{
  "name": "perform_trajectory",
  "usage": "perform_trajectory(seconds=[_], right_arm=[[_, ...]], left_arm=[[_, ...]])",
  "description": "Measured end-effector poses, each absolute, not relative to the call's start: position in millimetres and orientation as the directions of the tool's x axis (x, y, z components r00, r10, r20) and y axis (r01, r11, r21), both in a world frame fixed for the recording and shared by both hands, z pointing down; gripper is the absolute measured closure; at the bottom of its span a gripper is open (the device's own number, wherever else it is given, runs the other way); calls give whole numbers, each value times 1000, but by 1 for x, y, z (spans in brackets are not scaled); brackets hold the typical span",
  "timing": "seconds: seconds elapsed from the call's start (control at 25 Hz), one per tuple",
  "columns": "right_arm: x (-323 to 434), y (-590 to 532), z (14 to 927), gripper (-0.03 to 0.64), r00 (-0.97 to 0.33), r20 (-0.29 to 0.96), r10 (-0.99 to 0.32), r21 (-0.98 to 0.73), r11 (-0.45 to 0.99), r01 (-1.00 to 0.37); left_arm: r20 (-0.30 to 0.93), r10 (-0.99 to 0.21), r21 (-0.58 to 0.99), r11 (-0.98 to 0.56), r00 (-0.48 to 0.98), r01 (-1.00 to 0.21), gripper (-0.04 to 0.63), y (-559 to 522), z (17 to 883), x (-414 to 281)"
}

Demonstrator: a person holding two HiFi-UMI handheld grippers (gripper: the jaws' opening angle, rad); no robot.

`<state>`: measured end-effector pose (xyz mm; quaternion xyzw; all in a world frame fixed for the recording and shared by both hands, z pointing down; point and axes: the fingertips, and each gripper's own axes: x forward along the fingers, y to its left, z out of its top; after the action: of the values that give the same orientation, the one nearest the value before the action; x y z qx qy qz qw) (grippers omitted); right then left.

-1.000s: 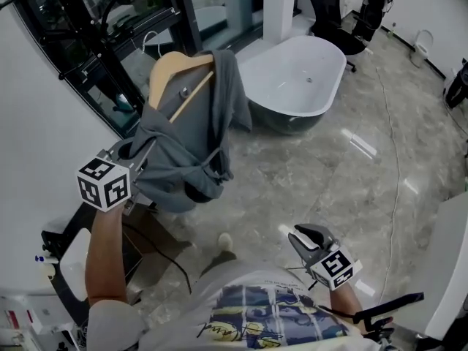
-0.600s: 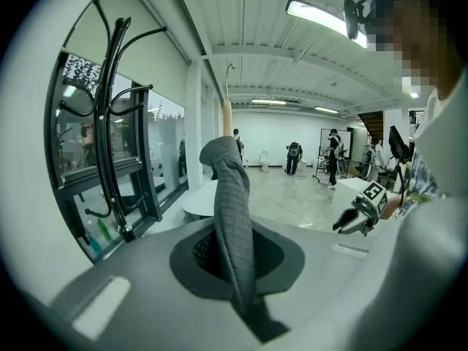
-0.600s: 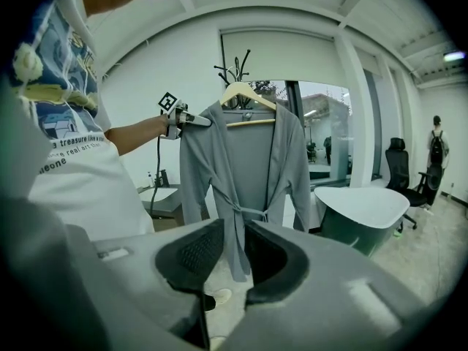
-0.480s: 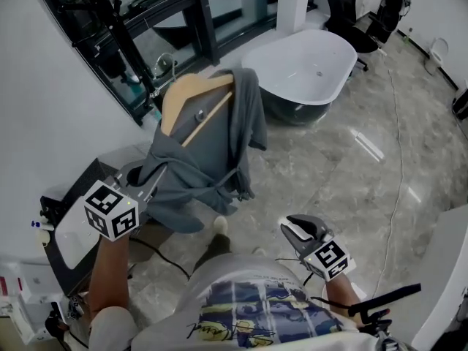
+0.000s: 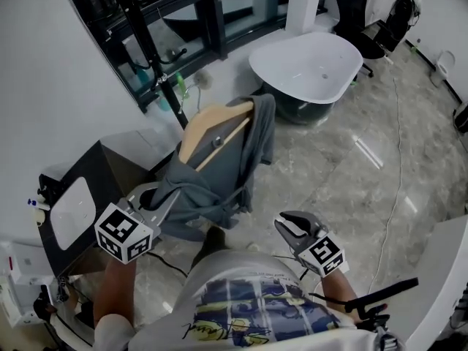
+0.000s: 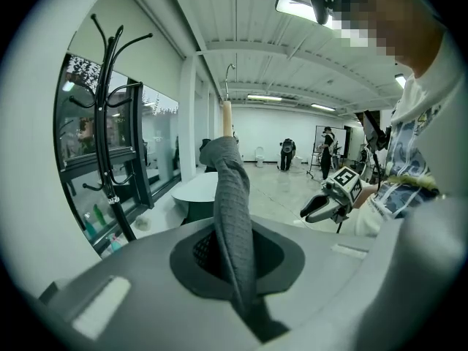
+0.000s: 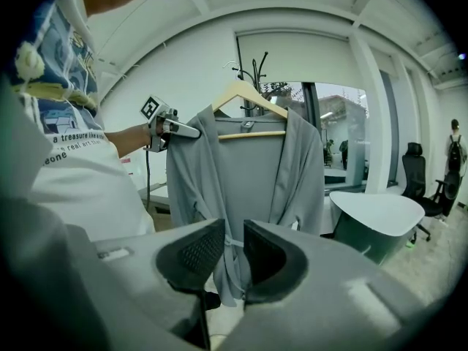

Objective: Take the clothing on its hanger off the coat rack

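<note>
Two grippers are seen in the head view, one in each of the person's hands, above a glossy stone floor [image 5: 351, 167]. The left gripper [image 5: 162, 202] is raised at the left, and its fingers are clenched on a fold of the grey robe [image 5: 219, 174]; in the left gripper view the cloth is seen pinched between the shut fingers and rising up and away from them. The robe is draped on a wooden hanger [image 5: 216, 119], which is tilted in the head view, with the light wood of one shoulder and the crossbar left bare. In the right gripper view the robe is shown from the front, hanging full length from the hanger, with the left gripper gripping it at the shoulder. The hanger and robe are held off the black coat rack [image 6: 110, 145], which stands just beside the dark-framed window; the two are near each other but apart, and the hanger's hook cannot be made out in the head view. The right gripper [image 5: 292, 225] is held low at the right, close to the person's printed shirt [image 5: 256, 313], well apart from the robe. Its fingers are closing, and nothing is caught between them; the robe's hem and belt are only seen through the gap, far beyond. A white bathtub [image 5: 307, 64] stands on the floor behind the robe, and a black office chair [image 5: 355, 6] is placed beyond the tub.
</note>
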<state>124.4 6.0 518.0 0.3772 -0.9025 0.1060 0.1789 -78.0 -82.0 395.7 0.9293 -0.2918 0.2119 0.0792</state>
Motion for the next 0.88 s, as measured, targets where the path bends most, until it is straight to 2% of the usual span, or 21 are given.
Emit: perform_trajectory(seconds=[0.88], right_arm=[[128, 6, 511, 563, -675, 408, -615, -26, 731, -682]], left_arm=[[434, -507, -14, -831, 745, -557, 591, -32, 404, -59]])
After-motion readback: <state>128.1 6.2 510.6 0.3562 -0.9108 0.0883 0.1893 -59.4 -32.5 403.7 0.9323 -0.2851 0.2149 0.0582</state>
